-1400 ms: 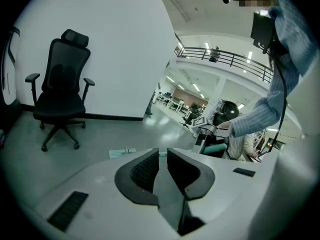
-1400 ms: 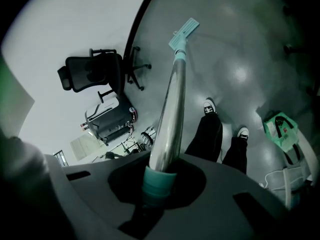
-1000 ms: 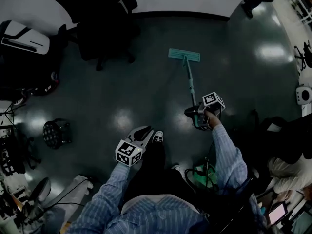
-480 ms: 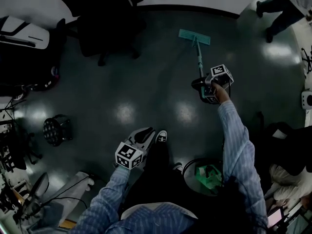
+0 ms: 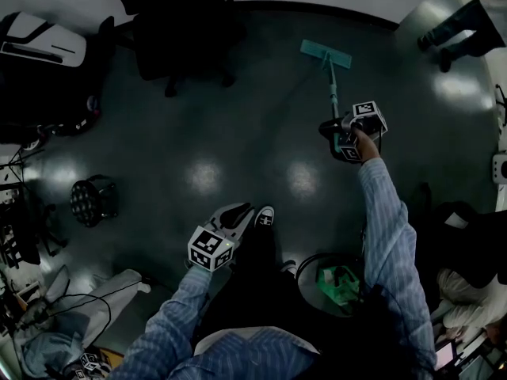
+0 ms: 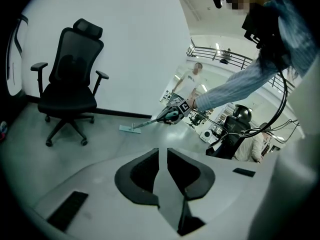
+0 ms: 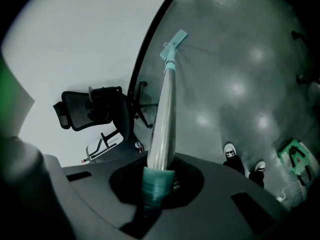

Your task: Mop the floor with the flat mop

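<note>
The flat mop lies with its teal head [image 5: 325, 54] on the dark floor near the far wall, its handle [image 5: 333, 93] running back to my right gripper [image 5: 339, 138]. That gripper is shut on the handle's teal grip, at arm's length ahead and to the right. In the right gripper view the silver handle [image 7: 164, 114] rises from between the jaws to the mop head [image 7: 173, 40]. My left gripper [image 5: 232, 218] hangs low by my shoes, shut and empty. The left gripper view shows its pads [image 6: 142, 174] together, with the mop head [image 6: 131, 129] far off.
A black office chair [image 5: 186, 30] stands by the wall at the back left. A round black stool [image 5: 93, 200] is at left, cables at lower left. A bucket with a green wringer [image 5: 338, 283] sits behind my right side. A person [image 5: 463, 22] stands at the top right.
My right arm has stretched out, pushing the mop forward and to the right toward the wall. A person has walked in at the top right. The left gripper has stayed put.
</note>
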Demonstrator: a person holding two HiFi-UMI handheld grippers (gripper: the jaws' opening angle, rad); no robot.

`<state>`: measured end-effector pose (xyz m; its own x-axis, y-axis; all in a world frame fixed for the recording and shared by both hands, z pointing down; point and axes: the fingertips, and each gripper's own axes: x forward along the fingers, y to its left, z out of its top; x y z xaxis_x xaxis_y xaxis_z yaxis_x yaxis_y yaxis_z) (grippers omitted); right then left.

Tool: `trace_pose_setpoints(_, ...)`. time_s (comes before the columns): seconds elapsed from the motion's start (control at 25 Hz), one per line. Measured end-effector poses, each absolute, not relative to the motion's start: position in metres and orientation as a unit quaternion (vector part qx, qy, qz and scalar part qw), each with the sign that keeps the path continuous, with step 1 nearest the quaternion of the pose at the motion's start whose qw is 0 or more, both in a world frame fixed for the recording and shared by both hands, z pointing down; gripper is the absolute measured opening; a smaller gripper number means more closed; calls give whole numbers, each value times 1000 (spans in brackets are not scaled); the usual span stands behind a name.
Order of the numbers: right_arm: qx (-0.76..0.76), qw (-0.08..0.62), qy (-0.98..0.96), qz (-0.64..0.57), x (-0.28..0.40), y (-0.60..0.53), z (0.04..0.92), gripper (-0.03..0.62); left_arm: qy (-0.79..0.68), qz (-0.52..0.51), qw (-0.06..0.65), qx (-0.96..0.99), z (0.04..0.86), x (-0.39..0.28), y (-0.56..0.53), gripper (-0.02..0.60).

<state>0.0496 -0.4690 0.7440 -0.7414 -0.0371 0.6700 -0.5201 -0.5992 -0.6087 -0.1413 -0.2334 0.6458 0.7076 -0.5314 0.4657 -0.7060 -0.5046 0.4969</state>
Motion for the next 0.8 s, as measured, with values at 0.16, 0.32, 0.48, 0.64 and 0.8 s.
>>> trace_pose_setpoints(0.16,324,148,-420,834,54,-435,736,18,-362,132,337,859,638,-149,-225,54)
trace_pose_setpoints(0.32,316,160,-429,831,83,-370,733,18,-364,129,319,866,634,-123,-195,54)
trace_pose_setpoints(0.48,306,174,-433,830,90,-311,724,18,-360,124,311,871,622,-106,-173,54)
trace_pose_setpoints(0.64,297,185,-432,831,81,-246,717,18,-350,118,311,875,610,-102,-149,54)
trace_pose_setpoints(0.8,293,195,-432,831,84,-168,713,18,-333,118,309,883,601,-90,-112,54)
